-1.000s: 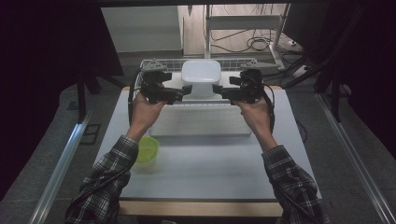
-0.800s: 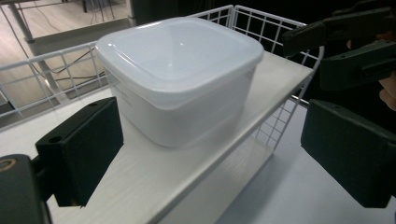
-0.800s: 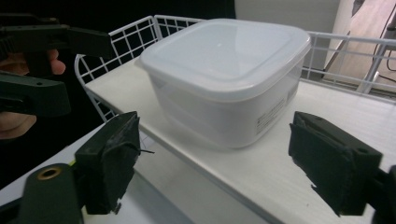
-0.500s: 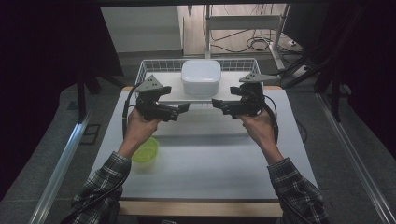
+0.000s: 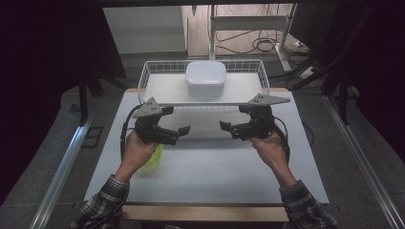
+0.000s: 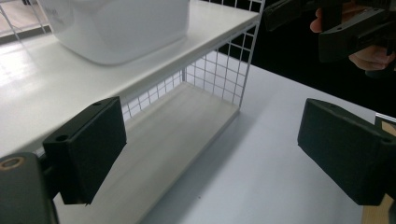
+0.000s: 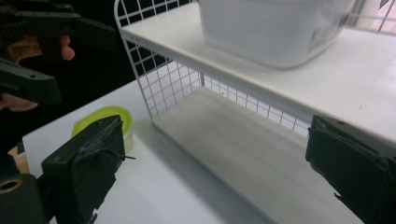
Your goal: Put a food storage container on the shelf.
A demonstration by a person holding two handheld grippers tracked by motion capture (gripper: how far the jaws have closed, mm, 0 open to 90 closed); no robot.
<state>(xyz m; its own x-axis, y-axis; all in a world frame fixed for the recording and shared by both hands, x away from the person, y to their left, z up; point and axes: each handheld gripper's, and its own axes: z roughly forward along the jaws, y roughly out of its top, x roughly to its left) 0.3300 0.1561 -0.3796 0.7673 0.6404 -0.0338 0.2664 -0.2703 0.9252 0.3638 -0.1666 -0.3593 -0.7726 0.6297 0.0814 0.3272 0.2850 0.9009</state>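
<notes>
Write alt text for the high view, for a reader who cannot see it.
Two hands hold the left gripper and right gripper open and empty above a white table, jaws facing each other. Behind them, a white tub sits on the top shelf of a wire rack. A yellow-green object peeks from under the left hand.

Left gripper (image 5: 185, 130) and right gripper (image 5: 224, 126): held level, tips facing each other, apart. Both empty, jaws wide; right's just been opening. Forearms extended forward.
</notes>
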